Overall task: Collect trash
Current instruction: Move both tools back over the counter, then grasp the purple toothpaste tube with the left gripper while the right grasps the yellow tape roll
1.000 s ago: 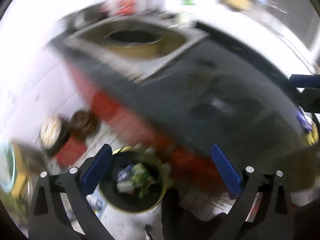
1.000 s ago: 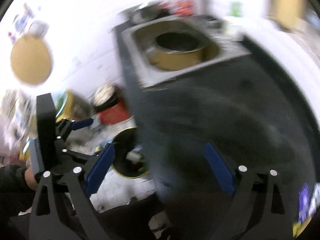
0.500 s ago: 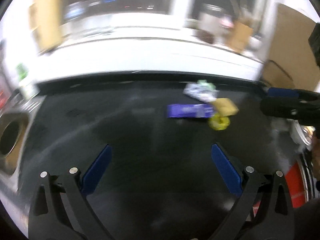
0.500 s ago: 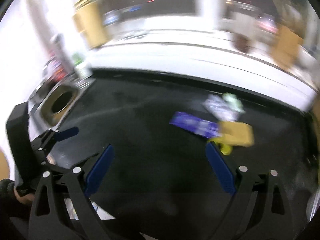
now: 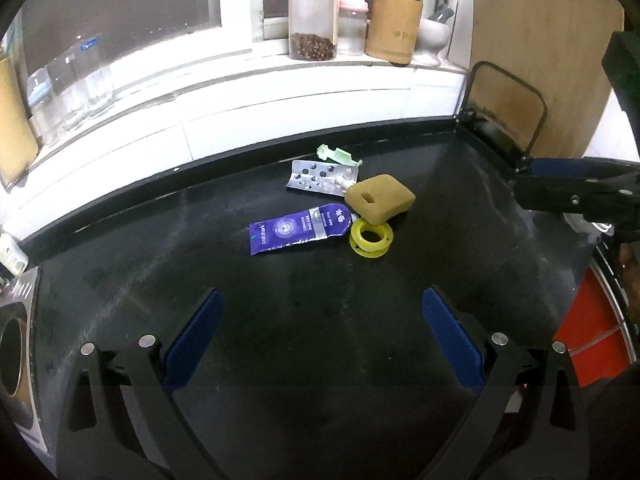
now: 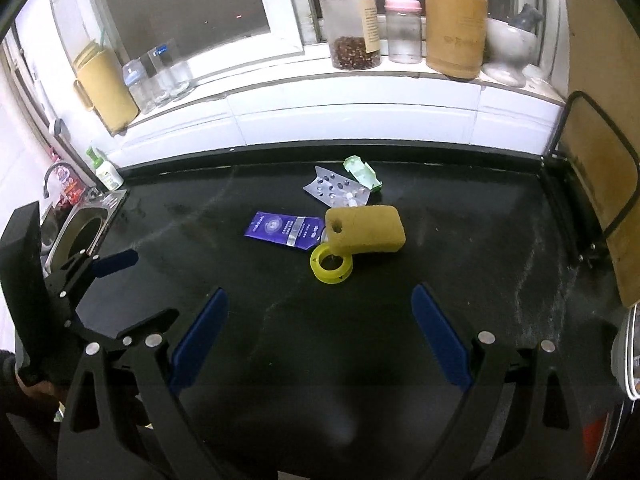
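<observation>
A small heap of trash lies on the black counter (image 5: 320, 360): a purple sachet (image 5: 298, 229) (image 6: 284, 229), a yellow plastic ring (image 5: 370, 237) (image 6: 331, 265), a tan sponge (image 5: 379, 198) (image 6: 365, 229) resting partly on the ring, a silver pill blister (image 5: 322, 175) (image 6: 337, 191) and a pale green plastic piece (image 5: 336, 155) (image 6: 362, 173). My left gripper (image 5: 320, 328) is open and empty, well short of the heap. My right gripper (image 6: 320, 324) is open and empty, just short of the ring.
A windowsill behind holds a jar of beans (image 6: 351, 22), a baby bottle (image 6: 403, 22), a bamboo utensil holder (image 6: 456, 28) and a mortar (image 6: 508, 52). A wooden board in a black wire rack (image 6: 592, 184) stands at the right. A sink (image 6: 86, 236) is at the left.
Both grippers swung from the trash bin on the floor and the sink up to the counter. The views have steadied, and the trash heap now lies in front of both.
</observation>
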Demonstrator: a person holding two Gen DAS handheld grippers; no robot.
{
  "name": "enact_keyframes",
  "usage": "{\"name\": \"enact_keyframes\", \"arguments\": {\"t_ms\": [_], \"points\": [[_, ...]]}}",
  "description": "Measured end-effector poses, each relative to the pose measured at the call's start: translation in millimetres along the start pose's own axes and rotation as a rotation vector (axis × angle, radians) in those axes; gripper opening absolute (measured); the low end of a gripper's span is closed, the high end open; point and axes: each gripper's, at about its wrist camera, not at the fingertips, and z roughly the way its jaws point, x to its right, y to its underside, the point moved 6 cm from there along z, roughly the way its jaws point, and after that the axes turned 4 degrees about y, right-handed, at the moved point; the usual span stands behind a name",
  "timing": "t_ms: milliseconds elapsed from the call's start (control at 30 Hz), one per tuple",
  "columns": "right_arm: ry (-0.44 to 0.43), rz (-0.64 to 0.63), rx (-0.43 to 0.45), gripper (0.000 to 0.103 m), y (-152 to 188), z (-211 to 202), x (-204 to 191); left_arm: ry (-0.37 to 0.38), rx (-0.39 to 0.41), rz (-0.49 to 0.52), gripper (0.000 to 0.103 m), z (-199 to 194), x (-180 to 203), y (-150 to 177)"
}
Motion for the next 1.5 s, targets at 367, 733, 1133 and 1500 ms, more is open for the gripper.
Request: {"name": "enact_keyframes", "arguments": {"t_ms": [367,733,1133,1500], "points": [[-0.016,-0.040,-0.064,0.090,-7.0,54.7,-3.9,0.014,-0.072,0.115,0.096,53.9,-23.8,-9.2],[-0.010,-0.106,-0.199,0.090,7.9,148.3,-1.9,0.121,-0.129,0.361,0.096,145.6,-42.6,-31.6],[0.017,-0.192,-0.254,0.090,17.4,207.7,-1.9,0.314,-0.164,0.765,0.096,221.2,-26.7,-39.2],[0.022,-0.262,-0.219,0.055,15.6,218.0,-10.5,0.474,-0.182,0.747,0.060,229.8,-17.1,-42.0]]}}
